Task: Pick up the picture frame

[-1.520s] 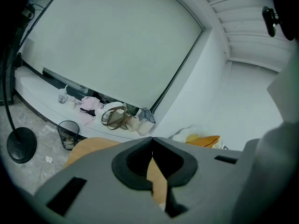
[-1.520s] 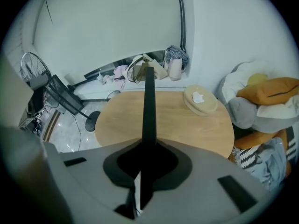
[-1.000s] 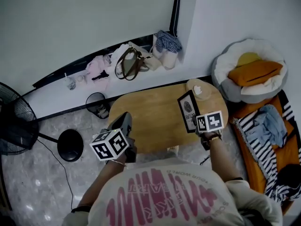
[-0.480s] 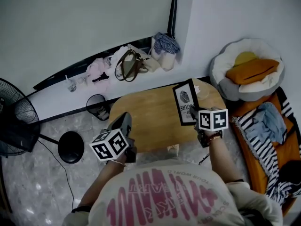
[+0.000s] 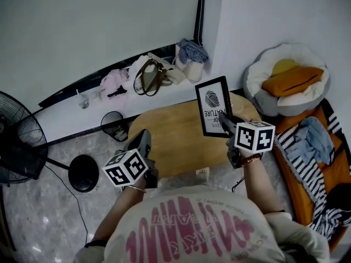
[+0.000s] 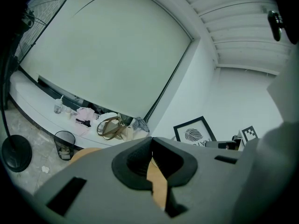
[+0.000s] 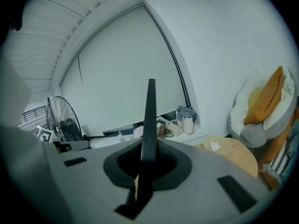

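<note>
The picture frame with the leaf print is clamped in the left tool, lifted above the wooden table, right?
No: the right tool clamps the picture frame, lifted above the wooden table. The head view shows it.

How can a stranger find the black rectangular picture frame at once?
Start at the oval light wooden table. Over its right end, the right gripper holds a black rectangular picture frame clear of the tabletop. Unlike its neighbours, it is flat, with a dark leaf-like print on white.
</note>
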A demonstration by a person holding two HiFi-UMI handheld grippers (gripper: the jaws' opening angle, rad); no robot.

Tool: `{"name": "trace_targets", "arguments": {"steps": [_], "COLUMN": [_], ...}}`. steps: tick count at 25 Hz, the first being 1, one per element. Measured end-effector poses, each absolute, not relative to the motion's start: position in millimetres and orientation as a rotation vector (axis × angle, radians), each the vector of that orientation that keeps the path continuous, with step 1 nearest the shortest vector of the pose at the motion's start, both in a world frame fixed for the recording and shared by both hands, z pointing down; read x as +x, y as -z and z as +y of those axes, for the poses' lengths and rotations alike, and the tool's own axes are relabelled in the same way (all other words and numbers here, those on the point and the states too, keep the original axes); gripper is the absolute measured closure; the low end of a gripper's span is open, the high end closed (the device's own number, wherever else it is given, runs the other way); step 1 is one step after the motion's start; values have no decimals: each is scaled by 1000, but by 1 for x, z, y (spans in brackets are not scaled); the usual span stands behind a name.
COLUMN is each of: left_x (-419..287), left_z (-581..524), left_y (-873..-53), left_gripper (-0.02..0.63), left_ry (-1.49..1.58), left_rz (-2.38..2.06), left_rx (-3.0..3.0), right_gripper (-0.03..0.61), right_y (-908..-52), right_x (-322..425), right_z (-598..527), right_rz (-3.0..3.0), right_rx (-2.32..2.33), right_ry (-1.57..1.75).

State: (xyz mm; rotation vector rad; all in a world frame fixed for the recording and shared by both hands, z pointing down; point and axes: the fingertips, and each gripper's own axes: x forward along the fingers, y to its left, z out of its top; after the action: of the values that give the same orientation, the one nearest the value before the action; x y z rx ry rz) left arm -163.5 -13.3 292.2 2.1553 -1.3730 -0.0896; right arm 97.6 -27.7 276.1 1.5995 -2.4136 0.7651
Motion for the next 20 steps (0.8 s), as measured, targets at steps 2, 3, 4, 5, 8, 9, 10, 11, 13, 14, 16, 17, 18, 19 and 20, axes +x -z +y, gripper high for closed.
{"name": "trace_targets", "arguments": {"steps": [2, 3, 4, 5, 8, 9, 10, 11, 13, 14, 16, 17, 18, 19, 20], "left_x": [-163, -162, -161, -160, -157, -155, -153, -151, -145, -141, -134, -132, -129, -127, -125], "left_z": [-12, -11, -11, -10, -7, -6, -5, -4, -3, -2, -2, -2, -2, -2, -3], "left_y": [-290, -288, -286, -283, -273, -269, -265, -261, -252, -248, -244, -244, -245, -246, -247], "left_gripper": [611, 610, 611, 611, 611, 611, 610, 611, 609, 611, 611, 610, 611, 609, 609], "left_ry": [94, 101, 110, 122, 167, 183, 197, 210, 230, 235, 220, 199, 177, 159, 150], "left_rz": [-1367, -1365, -1362, -1359, -1346, -1340, -1332, -1323, -1304, -1298, -1297, -1304, -1313, -1320, -1324], "left_rx": [2157, 2159, 2161, 2164, 2173, 2178, 2186, 2196, 2221, 2233, 2251, 2254, 2255, 2254, 2251], "right_gripper": [552, 552, 552, 552, 552, 552, 552, 552, 552, 552, 552, 552, 552, 552, 552], "right_y": [-266, -262, -259, -255, -245, -242, -239, -236, -233, -231, -229, -228, -227, -227, -226], "right_x": [94, 92, 90, 89, 85, 84, 82, 81, 79, 79, 81, 82, 83, 85, 86], "right_z": [-26, -24, -22, -21, -15, -14, -12, -11, -9, -8, -7, -6, -6, -6, -6], "right_rz": [-2438, -2450, -2464, -2477, -2520, -2535, -2550, -2563, -2582, -2589, -2601, -2607, -2613, -2619, -2625], "right_rx": [1607, 1608, 1606, 1604, 1600, 1600, 1599, 1598, 1592, 1588, 1583, 1582, 1581, 1578, 1575], "right_ry": [-747, -741, -737, -736, -738, -738, -739, -742, -755, -763, -767, -766, -766, -767, -767]}}
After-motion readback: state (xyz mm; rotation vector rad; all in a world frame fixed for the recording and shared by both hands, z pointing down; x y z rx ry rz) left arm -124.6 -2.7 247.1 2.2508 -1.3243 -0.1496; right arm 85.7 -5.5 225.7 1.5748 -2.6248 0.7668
